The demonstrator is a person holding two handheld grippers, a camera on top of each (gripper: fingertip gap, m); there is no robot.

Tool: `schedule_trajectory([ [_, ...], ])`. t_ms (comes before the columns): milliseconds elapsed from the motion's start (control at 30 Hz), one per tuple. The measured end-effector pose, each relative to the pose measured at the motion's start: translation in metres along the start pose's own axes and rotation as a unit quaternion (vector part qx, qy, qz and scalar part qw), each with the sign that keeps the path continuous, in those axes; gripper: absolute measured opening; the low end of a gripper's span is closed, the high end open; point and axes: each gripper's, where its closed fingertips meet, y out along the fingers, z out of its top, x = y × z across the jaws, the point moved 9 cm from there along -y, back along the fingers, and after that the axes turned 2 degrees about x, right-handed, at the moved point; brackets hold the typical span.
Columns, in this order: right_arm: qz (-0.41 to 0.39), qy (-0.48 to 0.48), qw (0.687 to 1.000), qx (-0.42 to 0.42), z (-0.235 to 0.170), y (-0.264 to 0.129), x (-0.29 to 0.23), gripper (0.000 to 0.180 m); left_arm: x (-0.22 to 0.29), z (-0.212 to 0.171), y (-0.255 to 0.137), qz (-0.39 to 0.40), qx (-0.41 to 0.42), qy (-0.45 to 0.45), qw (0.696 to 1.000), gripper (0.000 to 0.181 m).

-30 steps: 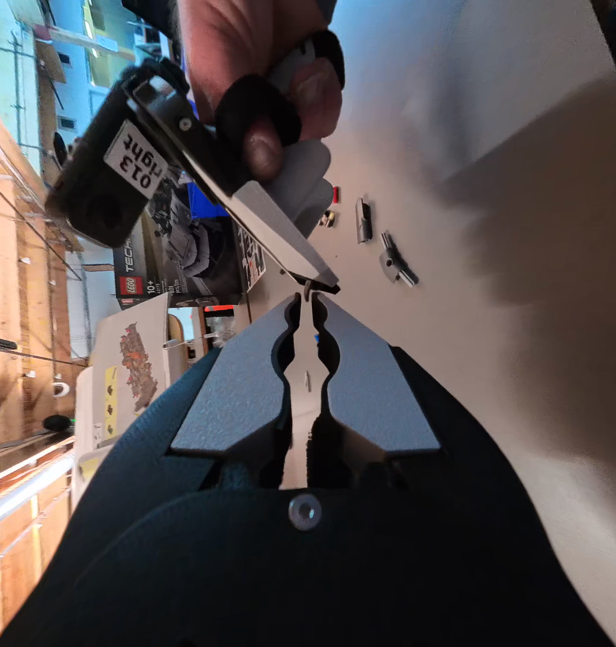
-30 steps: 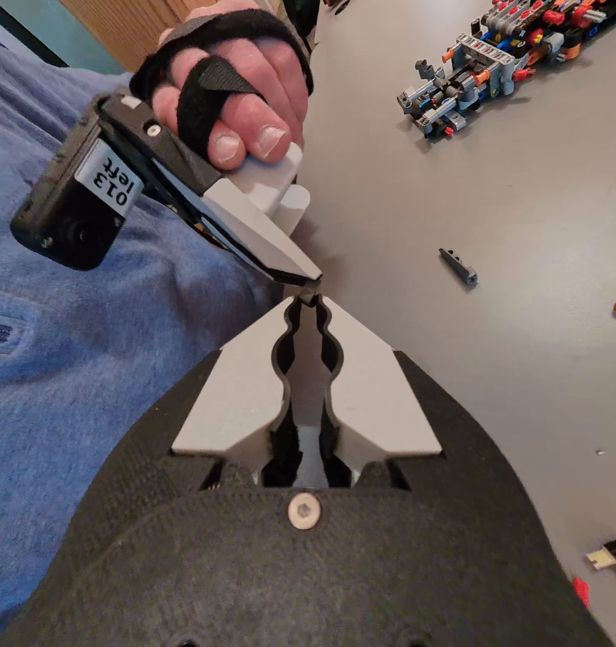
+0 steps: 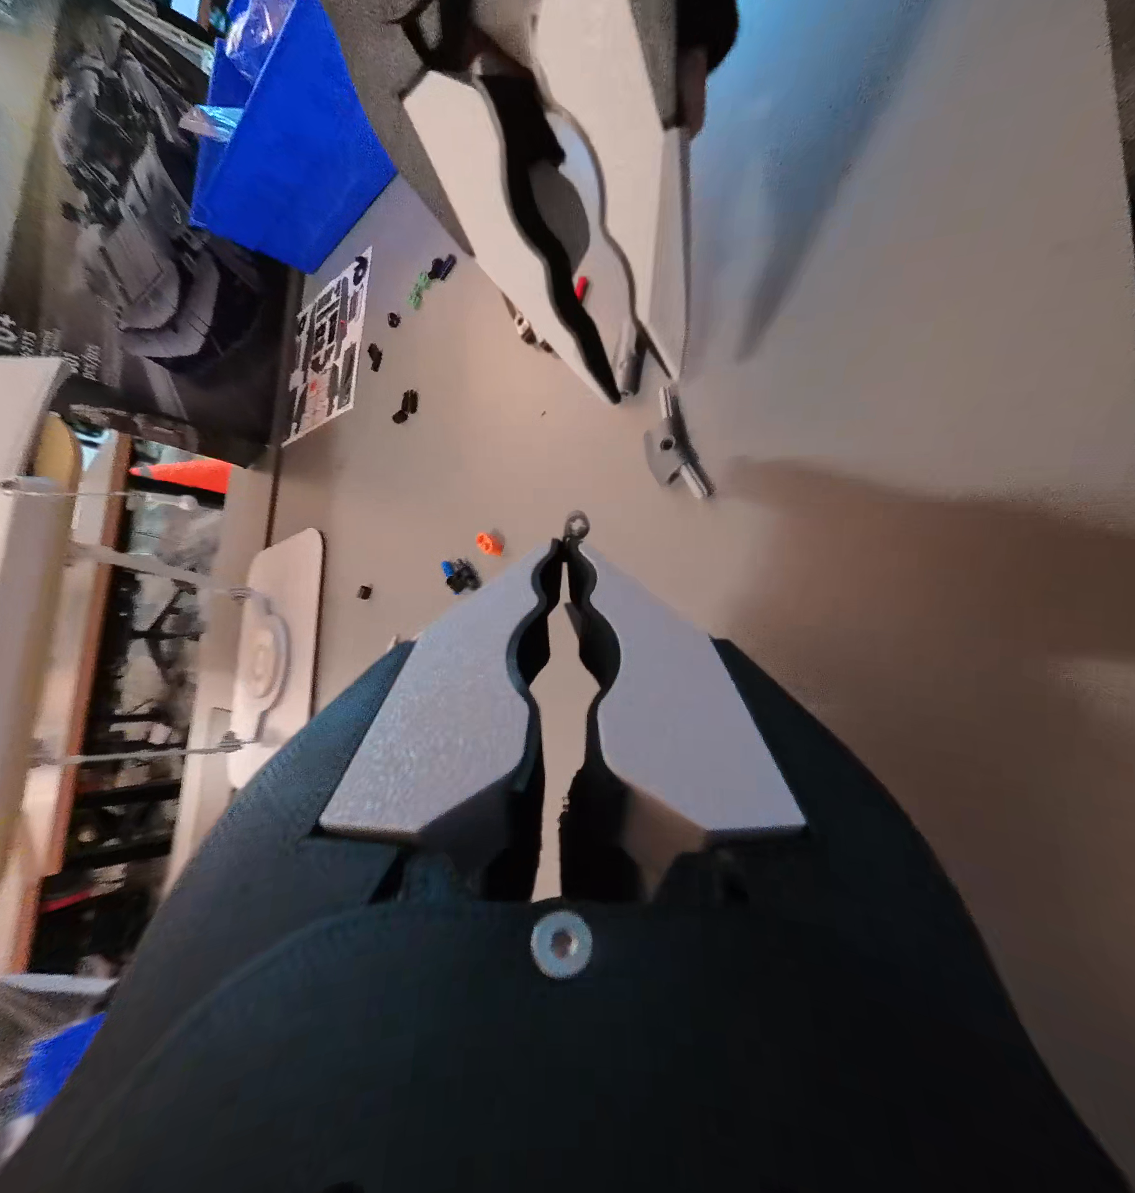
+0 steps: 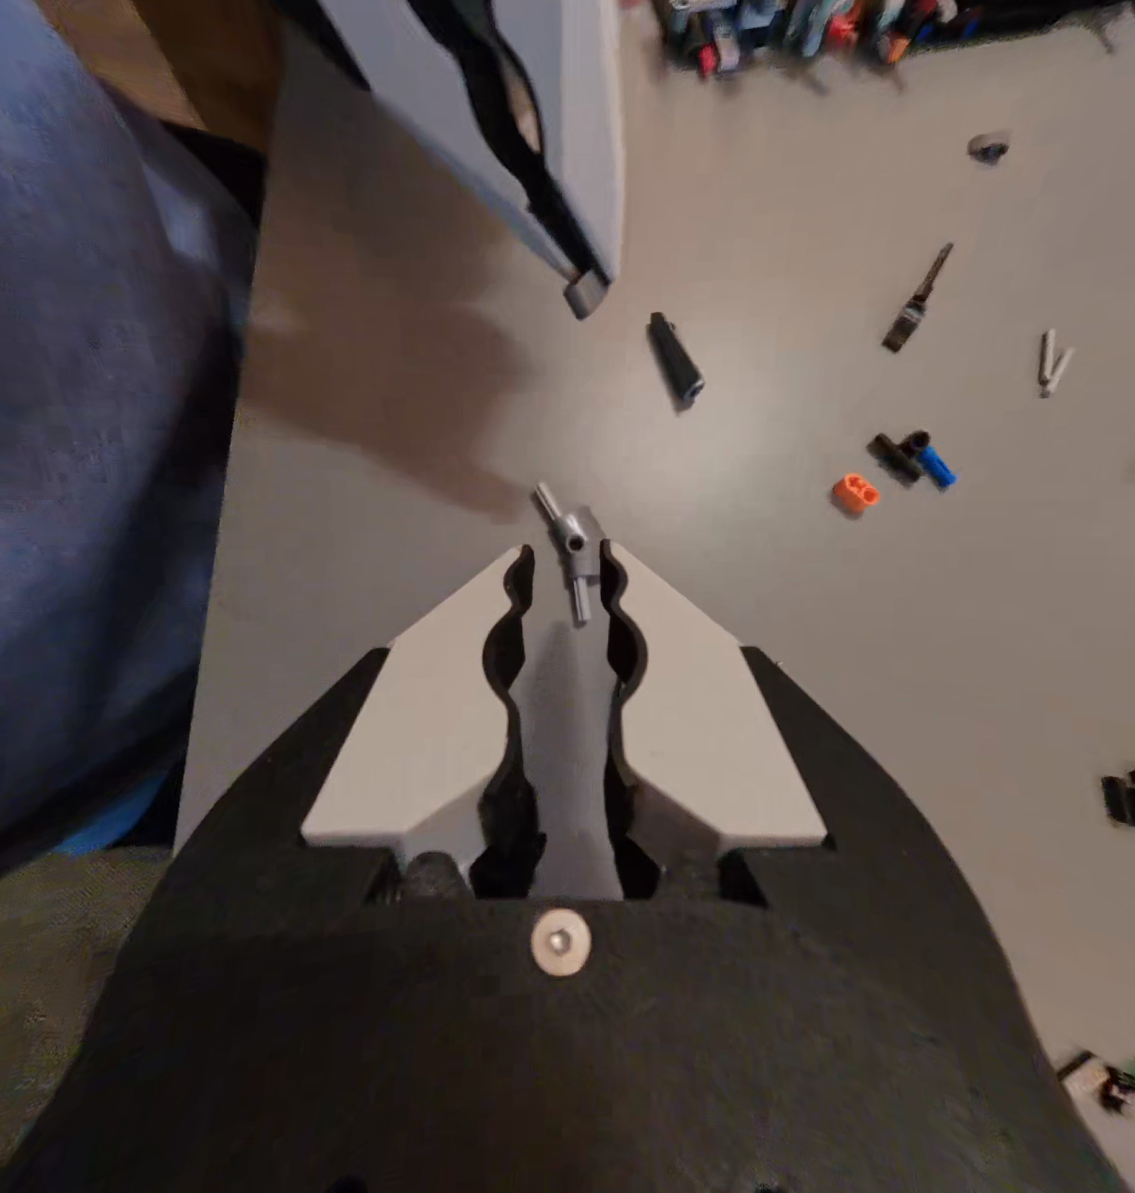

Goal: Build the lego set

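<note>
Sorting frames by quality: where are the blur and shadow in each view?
Left wrist view: the shelving at the left edge smears, a broad shadow crosses the table, and the left tongs stay sharp. Right wrist view: the lego build along the top is blurred; the grey connector reads crisply.

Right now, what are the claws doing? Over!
Left claw shut on small grey bit. Right claw open, tips around grey connector on table, no grip yet. Black pin nearby, not blocking.
</note>
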Motion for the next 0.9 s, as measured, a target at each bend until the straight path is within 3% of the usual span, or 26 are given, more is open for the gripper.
schedule_trajectory([
  [200,-0.017,-0.029,0.998,-0.059,-0.006,0.02,0.005,0.026,-0.004,-0.006,0.001,-0.022,0.038,-0.075,0.996,0.0],
  [433,-0.011,-0.017,0.998,-0.052,-0.009,0.029,0.01,0.012,-0.01,-0.014,0.002,-0.037,0.068,-0.138,0.987,0.0],
  [700,0.022,0.068,0.996,0.044,-0.004,0.017,0.019,0.003,-0.018,-0.019,0.002,-0.045,0.091,-0.183,0.978,0.0],
  [900,0.088,0.148,0.973,0.152,0.007,0.0,0.029,0.0,-0.028,-0.014,-0.001,-0.047,0.114,-0.178,0.976,0.0],
])
